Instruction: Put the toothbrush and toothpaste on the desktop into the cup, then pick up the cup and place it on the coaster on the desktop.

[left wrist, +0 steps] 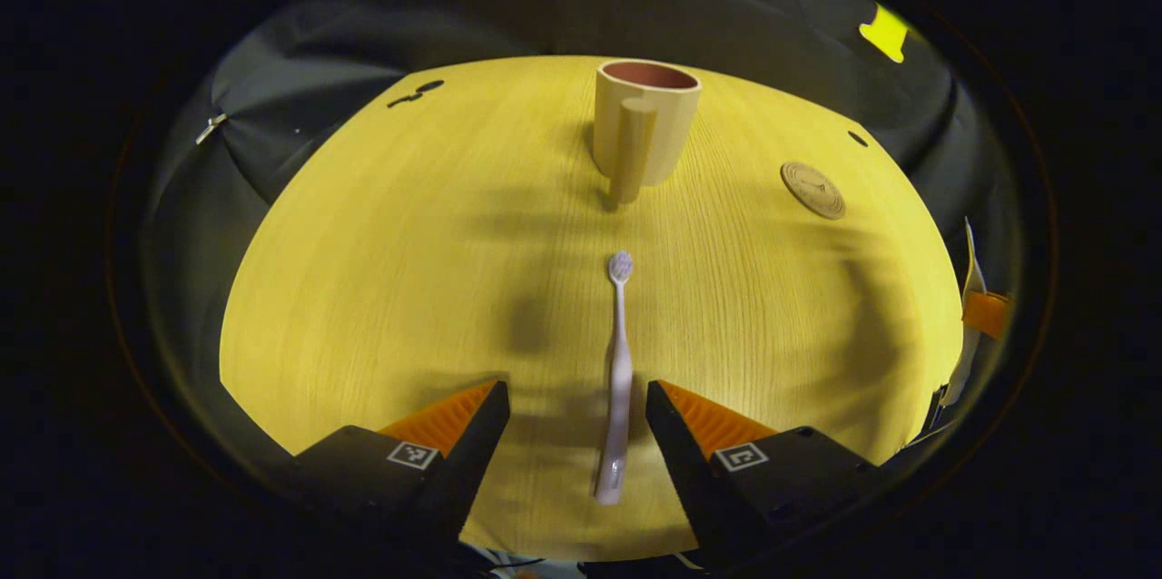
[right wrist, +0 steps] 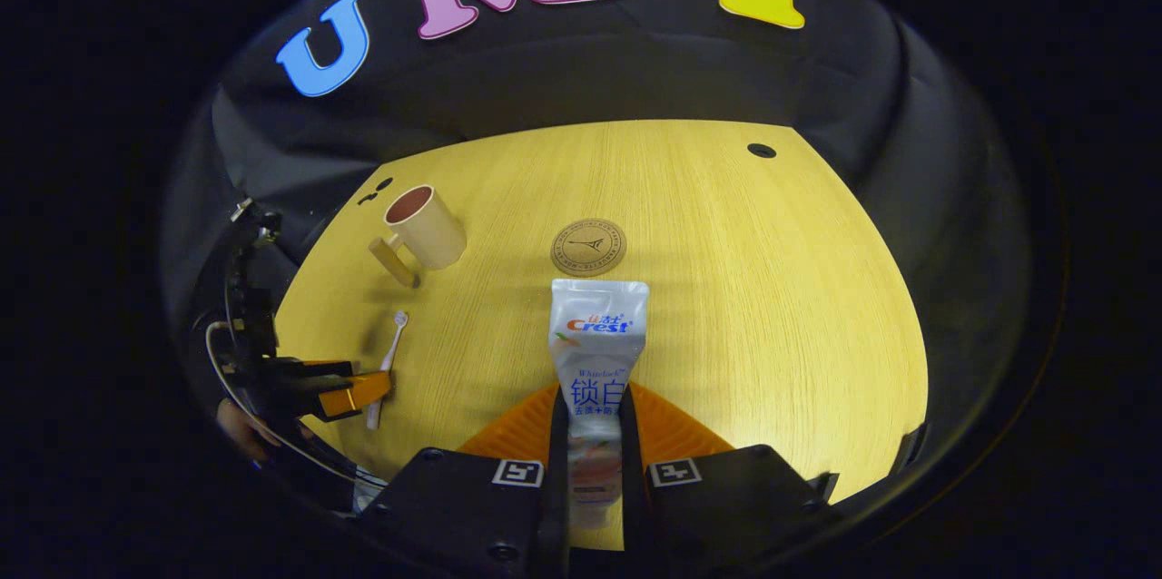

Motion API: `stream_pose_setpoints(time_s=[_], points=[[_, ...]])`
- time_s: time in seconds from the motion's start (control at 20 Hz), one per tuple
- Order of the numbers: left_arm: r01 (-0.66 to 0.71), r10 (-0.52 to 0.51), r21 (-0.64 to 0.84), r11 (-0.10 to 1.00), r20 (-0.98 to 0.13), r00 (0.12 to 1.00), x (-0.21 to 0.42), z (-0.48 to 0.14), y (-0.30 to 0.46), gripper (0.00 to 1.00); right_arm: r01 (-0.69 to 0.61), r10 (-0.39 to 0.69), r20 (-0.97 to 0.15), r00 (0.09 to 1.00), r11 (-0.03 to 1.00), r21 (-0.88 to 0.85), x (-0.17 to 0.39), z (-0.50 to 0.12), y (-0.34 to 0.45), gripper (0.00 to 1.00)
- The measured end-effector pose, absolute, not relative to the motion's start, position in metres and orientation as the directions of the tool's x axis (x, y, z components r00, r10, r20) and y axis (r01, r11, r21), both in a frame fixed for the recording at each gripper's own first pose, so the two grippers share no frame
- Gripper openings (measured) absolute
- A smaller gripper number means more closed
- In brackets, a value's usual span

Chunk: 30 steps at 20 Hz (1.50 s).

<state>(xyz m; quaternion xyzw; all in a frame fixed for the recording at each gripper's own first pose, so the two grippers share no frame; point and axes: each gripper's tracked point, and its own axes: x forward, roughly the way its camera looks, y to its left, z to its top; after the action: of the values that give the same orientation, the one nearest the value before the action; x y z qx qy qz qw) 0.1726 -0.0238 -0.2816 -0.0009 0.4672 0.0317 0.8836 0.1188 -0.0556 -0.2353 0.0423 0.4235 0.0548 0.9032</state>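
A pale toothbrush [left wrist: 619,379] lies flat on the yellow wooden table [left wrist: 381,289], its bristle head toward the far side. My left gripper [left wrist: 576,393] is open, one finger on each side of the handle and neither touching it. Straight ahead stands a beige cup [left wrist: 646,125], upright, its handle facing me. To the right of it lies a round brown coaster [left wrist: 812,190]. In the right gripper view my right gripper [right wrist: 595,402] is shut on a white toothpaste tube [right wrist: 597,334], whose flat end points at the coaster [right wrist: 588,247]. The cup [right wrist: 425,228], toothbrush [right wrist: 388,368] and left gripper [right wrist: 354,393] sit to the left.
Black cloth walls close in the table on its far and side edges. A small dark hole [right wrist: 761,150] sits near the far right corner and dark marks [left wrist: 418,92] near the far left. Bare tabletop spreads to the right of the coaster.
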Motion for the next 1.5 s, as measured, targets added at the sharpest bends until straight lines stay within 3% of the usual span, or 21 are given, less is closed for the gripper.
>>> stream_pose_setpoints(time_s=[0.15,0.3,0.45,0.55,0.7,0.75,0.8,0.95,1.5], points=[[-0.008,0.048,0.052,0.999,-0.850,0.525,0.175,-0.287,-0.028,0.71,-0.036,0.125,-0.747,0.653,0.990,0.134,0.122,-0.230,-0.062,0.27],[0.031,0.032,0.053,0.998,-0.873,0.487,0.174,-0.288,-0.031,0.64,-0.036,0.129,-0.737,0.664,0.989,0.142,0.132,-0.225,-0.063,0.28],[0.056,0.027,0.058,0.997,-0.892,0.450,0.177,-0.289,-0.036,0.27,-0.064,0.144,-0.720,0.679,0.988,0.138,0.148,-0.214,-0.057,0.27],[0.072,0.019,0.055,0.996,-0.901,0.434,0.178,-0.286,-0.038,0.13,-0.093,0.159,-0.701,0.695,0.987,0.132,0.161,-0.203,-0.050,0.27],[0.061,-0.004,0.026,0.998,-0.895,0.445,0.181,-0.286,-0.038,0.07,-0.141,0.193,-0.664,0.722,0.981,0.132,0.187,-0.184,-0.033,0.27],[0.054,-0.011,0.015,0.998,-0.893,0.450,0.181,-0.286,-0.038,0.12,-0.156,0.204,-0.651,0.731,0.979,0.131,0.197,-0.176,-0.026,0.27],[0.050,-0.019,0.004,0.999,-0.890,0.456,0.180,-0.286,-0.038,0.06,-0.173,0.217,-0.637,0.739,0.976,0.132,0.206,-0.171,-0.019,0.27],[0.021,-0.045,-0.040,0.999,-0.874,0.484,0.179,-0.280,-0.037,0.06,-0.220,0.249,-0.592,0.766,0.968,0.121,0.237,-0.148,0.007,0.27],[0.011,-0.113,-0.152,0.988,-0.680,0.724,0.179,-0.178,-0.026,0.07,-0.350,0.385,-0.360,0.850,0.923,0.161,0.341,-0.085,0.140,0.27]])
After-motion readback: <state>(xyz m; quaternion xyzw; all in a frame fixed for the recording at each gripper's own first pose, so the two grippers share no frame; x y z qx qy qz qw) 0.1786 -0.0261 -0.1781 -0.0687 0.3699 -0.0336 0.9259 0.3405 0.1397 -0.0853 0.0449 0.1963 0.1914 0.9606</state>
